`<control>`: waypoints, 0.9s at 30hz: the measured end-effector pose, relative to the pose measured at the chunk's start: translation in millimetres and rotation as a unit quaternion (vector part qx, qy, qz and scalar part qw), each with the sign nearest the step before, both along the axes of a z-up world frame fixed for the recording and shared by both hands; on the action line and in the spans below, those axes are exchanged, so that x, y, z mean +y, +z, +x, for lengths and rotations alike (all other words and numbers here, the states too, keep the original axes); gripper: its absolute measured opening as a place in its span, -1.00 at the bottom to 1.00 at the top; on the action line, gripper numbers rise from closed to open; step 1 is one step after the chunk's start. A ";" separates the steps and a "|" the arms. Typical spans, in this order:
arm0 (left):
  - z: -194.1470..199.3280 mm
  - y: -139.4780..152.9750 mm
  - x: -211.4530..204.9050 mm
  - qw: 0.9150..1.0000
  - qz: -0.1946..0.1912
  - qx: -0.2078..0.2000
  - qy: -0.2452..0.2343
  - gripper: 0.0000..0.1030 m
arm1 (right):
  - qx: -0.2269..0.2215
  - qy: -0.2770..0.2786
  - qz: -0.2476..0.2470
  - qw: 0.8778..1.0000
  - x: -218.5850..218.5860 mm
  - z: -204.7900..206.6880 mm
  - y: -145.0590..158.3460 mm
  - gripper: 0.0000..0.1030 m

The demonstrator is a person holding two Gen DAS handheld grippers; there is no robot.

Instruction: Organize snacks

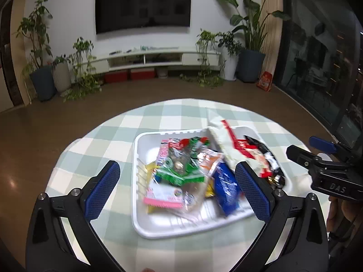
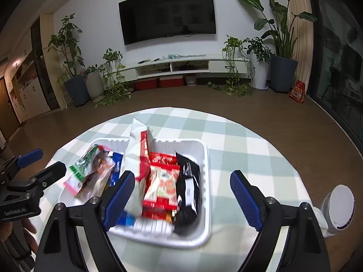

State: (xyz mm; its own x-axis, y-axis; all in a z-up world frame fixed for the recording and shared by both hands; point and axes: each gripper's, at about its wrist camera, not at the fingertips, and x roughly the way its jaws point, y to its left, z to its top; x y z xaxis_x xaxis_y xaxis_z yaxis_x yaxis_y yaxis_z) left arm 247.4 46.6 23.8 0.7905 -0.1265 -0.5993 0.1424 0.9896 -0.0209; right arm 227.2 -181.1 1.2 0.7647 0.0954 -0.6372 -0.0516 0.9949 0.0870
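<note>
Snacks (image 2: 162,181) heaped in one basket (image 2: 205,158) | left tool (image 1: 177,189) – released | right tool (image 2: 181,200) – released

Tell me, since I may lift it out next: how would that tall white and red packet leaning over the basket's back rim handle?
The white and red packet looks like thin film, so probably light and floppy. Propped on the basket rim, it may slump when nudged.
</note>
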 end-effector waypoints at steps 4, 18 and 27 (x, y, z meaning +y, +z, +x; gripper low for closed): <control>-39.6 15.9 -9.5 0.998 0.024 -0.011 0.050 0.99 | -0.006 0.000 0.012 1.000 -3.8 -31.6 8.9 0.72; -169.7 55.9 -11.9 0.993 0.012 -0.033 0.115 0.99 | -0.053 0.008 0.034 0.998 -1.2 -154.4 42.3 0.77; -223.0 67.0 -24.4 0.992 0.000 -0.038 0.119 0.99 | -0.067 -0.002 0.007 0.998 6.5 -198.7 57.0 0.86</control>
